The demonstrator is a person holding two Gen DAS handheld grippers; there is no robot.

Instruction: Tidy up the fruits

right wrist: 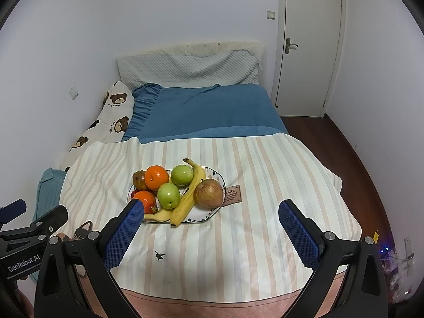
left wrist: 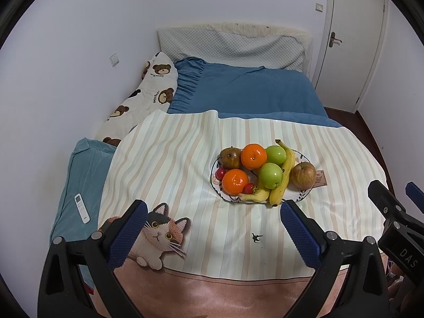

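Both claws, left (left wrist: pixel 213 218) and right (right wrist: pixel 211 218), spread wide, empty, low in frame below the fruit plate (right wrist: pixel 217 177) on the bed (right wrist: pixel 265 185).

Both wrist cameras look forward and down along wide-spread fingers, from above the near end of the bed (left wrist: pixel 246 90), toward the wall ahead. The left gripper (left wrist: pixel 213 209) has the fruit plate (left wrist: pixel 215 182) ahead to its right; the right gripper (right wrist: pixel 210 210) has it ahead to its left. Each view catches the other gripper at its edge.
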